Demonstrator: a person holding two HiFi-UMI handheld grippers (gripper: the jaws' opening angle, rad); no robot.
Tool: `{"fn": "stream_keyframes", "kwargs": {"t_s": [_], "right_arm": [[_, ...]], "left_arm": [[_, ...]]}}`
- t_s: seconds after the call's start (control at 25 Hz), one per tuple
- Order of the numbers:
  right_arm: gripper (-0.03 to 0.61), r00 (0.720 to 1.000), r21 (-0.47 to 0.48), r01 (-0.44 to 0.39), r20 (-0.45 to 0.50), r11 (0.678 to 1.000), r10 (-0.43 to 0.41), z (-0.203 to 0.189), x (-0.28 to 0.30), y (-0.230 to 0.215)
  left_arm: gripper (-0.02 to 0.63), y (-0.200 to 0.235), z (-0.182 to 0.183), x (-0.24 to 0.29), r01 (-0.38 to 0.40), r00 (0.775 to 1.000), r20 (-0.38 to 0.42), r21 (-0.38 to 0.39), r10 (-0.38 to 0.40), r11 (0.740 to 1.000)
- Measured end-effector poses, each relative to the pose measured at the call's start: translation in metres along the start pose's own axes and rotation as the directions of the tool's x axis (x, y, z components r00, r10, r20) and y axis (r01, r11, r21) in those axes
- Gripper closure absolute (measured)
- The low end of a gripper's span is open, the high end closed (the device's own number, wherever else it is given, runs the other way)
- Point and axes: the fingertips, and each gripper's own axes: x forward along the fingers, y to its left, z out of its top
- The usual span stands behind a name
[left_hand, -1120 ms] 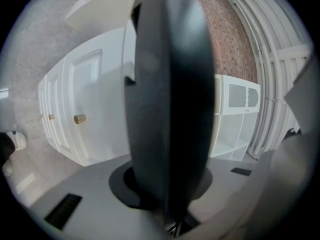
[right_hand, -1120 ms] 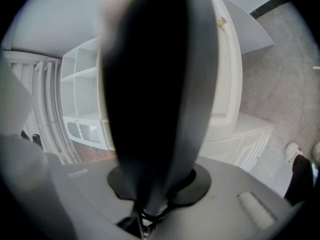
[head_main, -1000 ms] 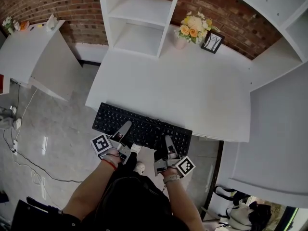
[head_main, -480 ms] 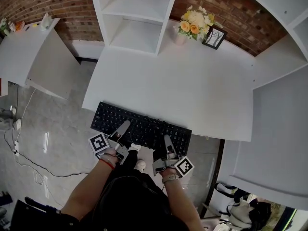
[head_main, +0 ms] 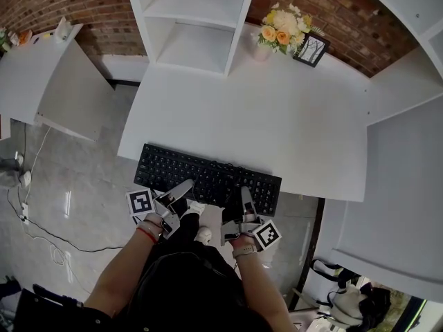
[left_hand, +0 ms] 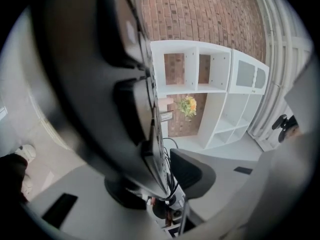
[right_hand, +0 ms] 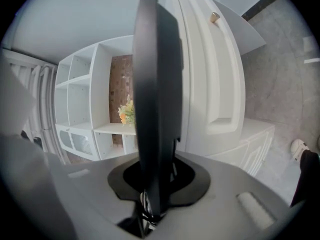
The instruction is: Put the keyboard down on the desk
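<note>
Black keyboard (head_main: pixel 208 175) clamped by right claw (head_main: pixel 247 195), left claw (head_main: pixel 184 189) just opened round it, flowers (head_main: pixel 281 30) in vase (head_main: pixel 261 52)

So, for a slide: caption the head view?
Keyboard at desk edge: right gripper grips it, left gripper has just opened around it.

Left gripper (head_main: pixel 183 191) opening round keyboard (head_main: pixel 208 175), right gripper (head_main: pixel 246 196) clamped.

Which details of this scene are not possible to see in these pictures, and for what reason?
1. Key legends on the keyboard: too small in the head view, edge-on and blurred in both gripper views.
2. Whether its underside touches the desk: hidden beneath the keyboard itself in the head view.
3. Image inside the picture frame: too small in the head view.
</note>
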Motion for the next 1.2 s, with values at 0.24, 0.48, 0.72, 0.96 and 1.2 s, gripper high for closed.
{"fn": "stream_keyframes", "kwargs": {"t_s": [0.24,0.48,0.72,0.96,1.2], "right_arm": [[0.508,0.999,-0.003,0.024,0.027,1.000,-0.024,0.007,0.007,-0.001],[0.508,0.999,-0.016,0.038,0.016,0.999,-0.038,0.008,0.010,-0.002],[0.495,0.992,-0.103,0.047,-0.109,0.994,-0.058,0.006,0.010,0.003],[0.428,0.968,-0.235,-0.011,-0.244,0.972,-0.048,-0.002,0.003,0.015],[0.405,0.966,-0.299,-0.040,-0.256,0.953,-0.040,-0.002,-0.006,0.021]], "left_arm": [[0.502,-0.006,-0.024,0.002,0.034,0.991,-0.127,0.038,-0.029,0.999],[0.554,0.000,-0.033,0.003,0.040,0.993,-0.109,-0.045,-0.045,0.998],[0.554,-0.002,-0.032,0.003,0.078,0.996,-0.038,-0.134,-0.084,0.988],[0.555,-0.002,-0.030,0.009,0.080,0.996,-0.019,-0.143,-0.084,0.986],[0.557,-0.003,-0.024,0.016,0.083,0.996,-0.005,-0.128,-0.085,0.988]]}}
